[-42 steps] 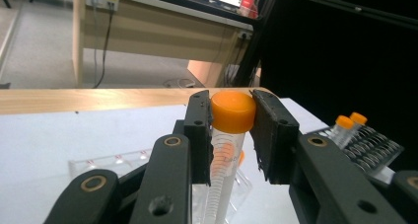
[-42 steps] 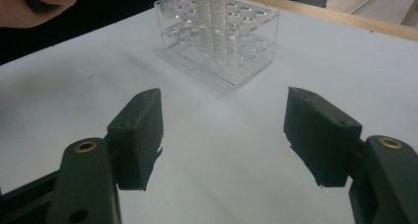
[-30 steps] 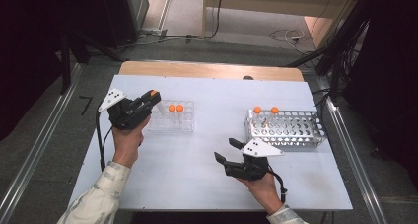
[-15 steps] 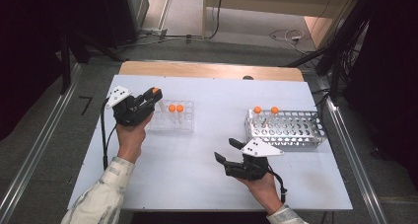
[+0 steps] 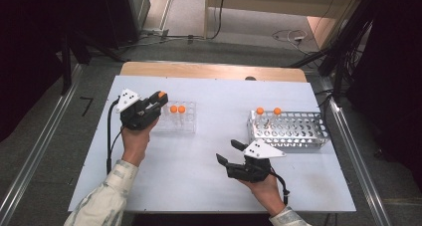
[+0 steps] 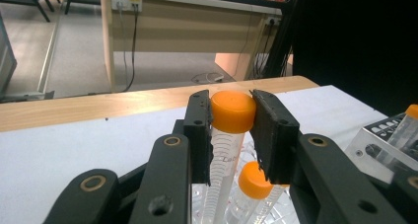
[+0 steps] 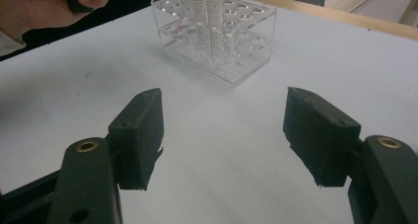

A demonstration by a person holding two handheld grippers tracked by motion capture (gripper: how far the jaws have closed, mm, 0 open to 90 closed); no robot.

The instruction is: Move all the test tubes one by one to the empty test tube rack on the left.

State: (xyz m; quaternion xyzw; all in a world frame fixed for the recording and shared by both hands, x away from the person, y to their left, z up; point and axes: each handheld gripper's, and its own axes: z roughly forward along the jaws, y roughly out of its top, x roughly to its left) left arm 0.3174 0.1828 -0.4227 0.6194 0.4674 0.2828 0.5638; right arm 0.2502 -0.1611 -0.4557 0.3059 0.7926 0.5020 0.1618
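High view: white table point(image 5: 149, 186), person's hands at near edge.
Left gripper point(image 6: 231, 110): jaws clamped on orange cap of tube point(image 6: 224, 155), above clear rack point(image 5: 176, 122).
Right gripper point(image 7: 224, 135): jaws wide apart, nothing between, over bare table.
Metal rack point(image 5: 288, 129): right side, two orange-capped tubes.

Bare counter point(image 5: 209, 151) fills the frame's centre, open for passage; clear rack point(image 5: 176, 117) at left and metal rack point(image 5: 288, 131) at right block the sides.
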